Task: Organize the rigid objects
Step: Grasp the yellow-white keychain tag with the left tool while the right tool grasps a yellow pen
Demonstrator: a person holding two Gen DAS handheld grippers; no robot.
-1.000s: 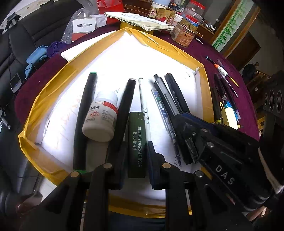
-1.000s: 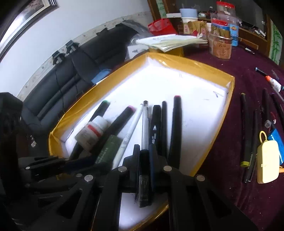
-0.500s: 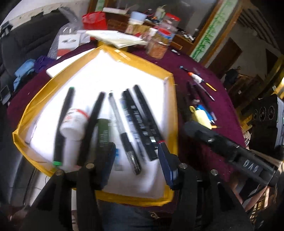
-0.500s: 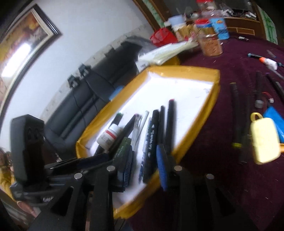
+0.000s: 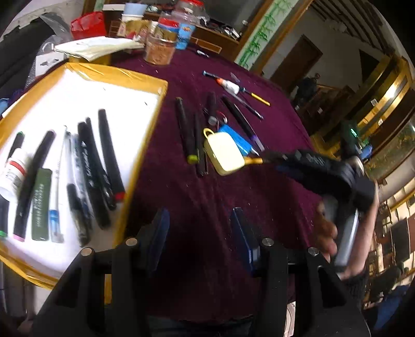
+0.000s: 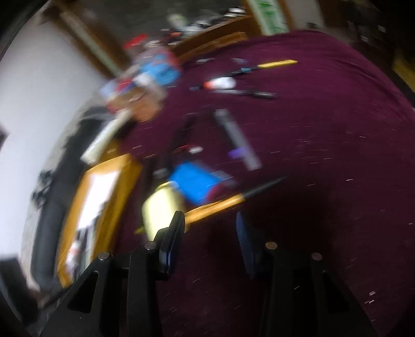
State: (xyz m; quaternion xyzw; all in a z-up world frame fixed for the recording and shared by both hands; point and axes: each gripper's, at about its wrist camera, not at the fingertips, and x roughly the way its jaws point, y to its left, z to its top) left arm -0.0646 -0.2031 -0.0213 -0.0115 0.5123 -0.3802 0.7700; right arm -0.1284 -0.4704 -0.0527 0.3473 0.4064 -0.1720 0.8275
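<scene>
A yellow-rimmed white tray [image 5: 145,77] at the left holds several black pens and markers [image 5: 89,168], a green tube [image 5: 41,204] and a white bottle [image 5: 13,173]. On the maroon cloth lie more pens [image 5: 184,129], a cream case [image 5: 224,153] on a blue pack [image 5: 237,138], and an orange pencil [image 6: 220,203]. My left gripper [image 5: 199,228] is open and empty above bare cloth. My right gripper [image 6: 210,233] is open and empty, just short of the cream case [image 6: 162,210] and the pencil; it also shows in the left wrist view [image 5: 319,168]. The right wrist view is blurred.
Jars [image 5: 160,46], a stack of papers [image 5: 96,48] and a red bag [image 5: 88,24] stand at the table's far side. A glue bottle [image 5: 229,85] and thin pens [image 5: 249,99] lie beyond the loose pile. A black sofa [image 5: 23,44] is at the left.
Both grippers have let go of their items in the tray, opened, and swung right over the maroon cloth. The right gripper now faces the loose pile by the cream case.
</scene>
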